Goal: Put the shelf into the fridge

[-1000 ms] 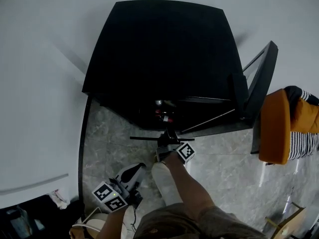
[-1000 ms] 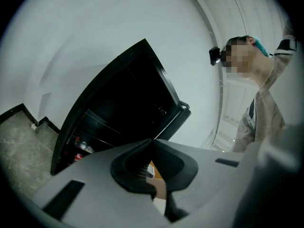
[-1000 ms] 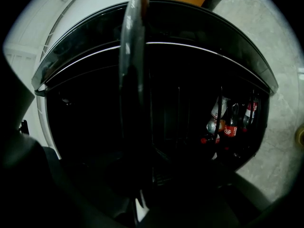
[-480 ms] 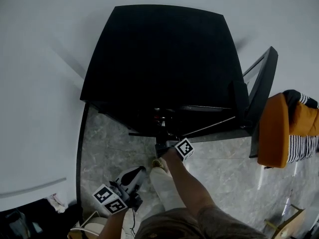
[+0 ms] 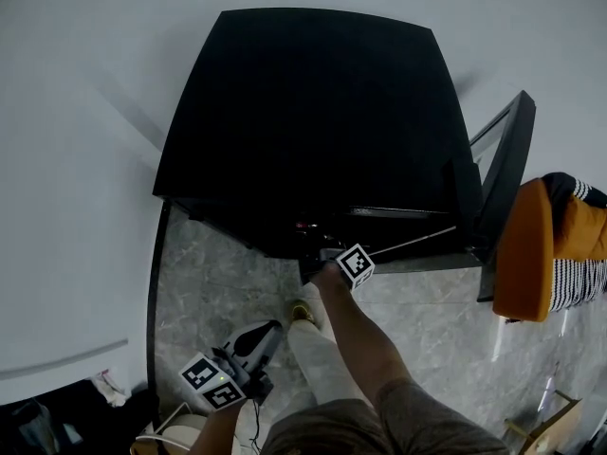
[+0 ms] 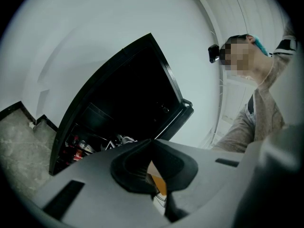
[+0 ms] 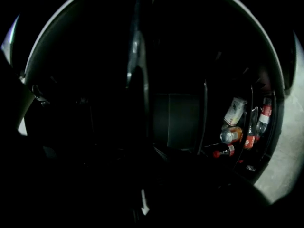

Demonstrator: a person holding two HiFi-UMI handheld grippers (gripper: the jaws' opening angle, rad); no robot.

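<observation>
The shelf (image 7: 138, 61) is seen edge-on in the right gripper view as a thin pale line running from the top down the middle, straight into the line of the jaws; it lies inside the fridge (image 5: 303, 112), well forward of the bottles (image 7: 235, 127) lying at the right of the dark interior; the jaw outlines are nearly lost in the dark, but the right gripper (image 5: 329, 254) is read as clamped on the shelf's near edge.

In the head view the right gripper is pushed in under the fridge's front edge, only its marker cube (image 5: 355, 264) left showing outside; the right forearm (image 5: 365, 344) is stretched forward and slightly left from the body, nearly straight; the fridge door (image 5: 503, 169) is swung wide to the right.

The left gripper (image 5: 268, 332) is held low at the person's left side, above the marbled floor (image 5: 204, 273), well apart from the fridge and the shelf; it is pointed up towards the fridge front; in the left gripper view its black pads (image 6: 130, 163) are seen pressed together at the tips, nothing gripped between them; the open fridge is seen beyond them from below.
</observation>
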